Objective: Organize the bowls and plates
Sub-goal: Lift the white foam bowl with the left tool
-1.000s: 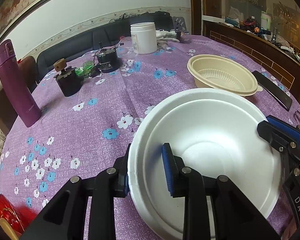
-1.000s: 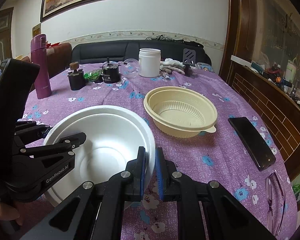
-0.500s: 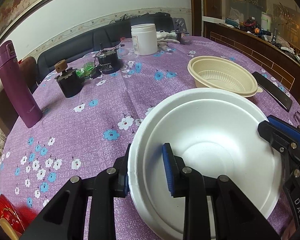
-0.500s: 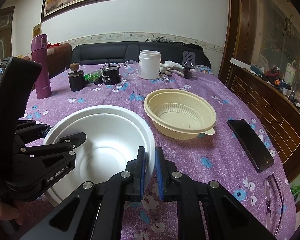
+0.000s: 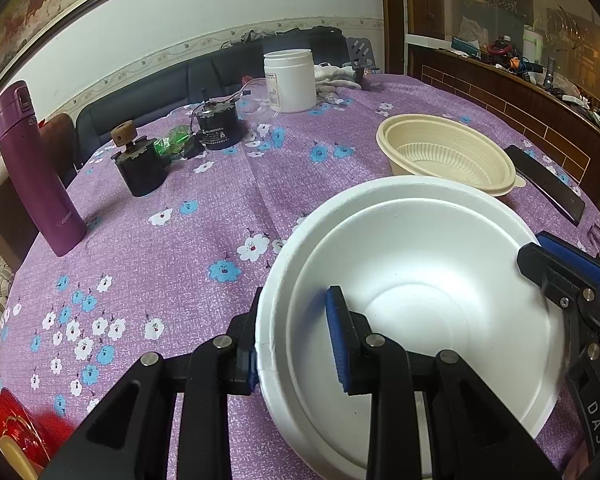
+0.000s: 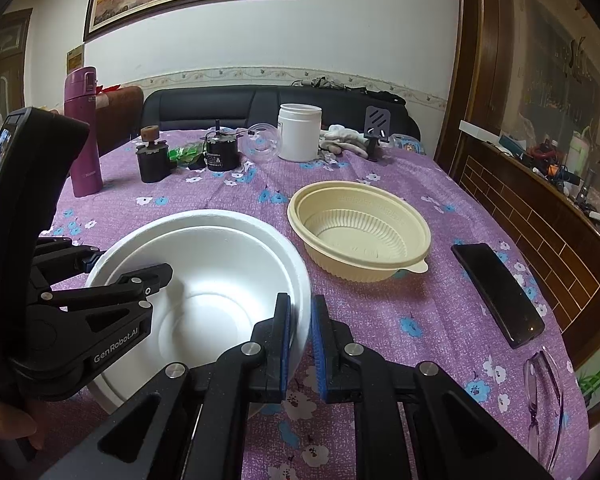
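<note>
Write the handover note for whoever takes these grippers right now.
Left gripper: clamped across the rim of the white bowls, one finger inside, one outside.
Right gripper: shut on the opposite rim.
Things: white bowls nested, on the table; beige bowl stands apart beyond them, empty.
Done: white bowls nested.
Left: probably bring the beige bowl and the white stack together.

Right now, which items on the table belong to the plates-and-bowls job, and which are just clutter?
Job:
- white foam bowls, nested, rim pinched by left gripper and right gripper
- beige plastic bowl

Clutter:
- purple flask
- white jar
- black phone
- glasses
- two small black motors
</note>
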The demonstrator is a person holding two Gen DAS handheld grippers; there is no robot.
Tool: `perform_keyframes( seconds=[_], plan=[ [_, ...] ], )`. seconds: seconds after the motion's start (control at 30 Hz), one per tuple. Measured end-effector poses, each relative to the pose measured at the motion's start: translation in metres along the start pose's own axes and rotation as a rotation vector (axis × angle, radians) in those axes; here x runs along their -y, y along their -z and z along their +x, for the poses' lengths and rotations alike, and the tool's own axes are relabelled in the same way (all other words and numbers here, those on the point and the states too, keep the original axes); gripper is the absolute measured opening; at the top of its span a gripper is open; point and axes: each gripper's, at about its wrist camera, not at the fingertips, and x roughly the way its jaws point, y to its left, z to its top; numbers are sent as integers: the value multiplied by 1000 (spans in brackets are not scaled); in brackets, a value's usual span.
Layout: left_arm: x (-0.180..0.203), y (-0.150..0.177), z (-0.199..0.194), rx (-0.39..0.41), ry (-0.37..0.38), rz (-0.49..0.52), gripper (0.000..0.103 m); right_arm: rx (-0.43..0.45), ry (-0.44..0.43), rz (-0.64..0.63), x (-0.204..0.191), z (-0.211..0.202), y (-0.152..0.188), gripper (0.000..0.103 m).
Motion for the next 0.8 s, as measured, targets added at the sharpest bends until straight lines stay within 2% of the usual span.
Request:
perform_keyframes(
  seconds=[0.8],
  plan=[
    [0,-1,-1,13,-5,-3,28,9,-7,2,-2,-1,-1,11]
  ],
)
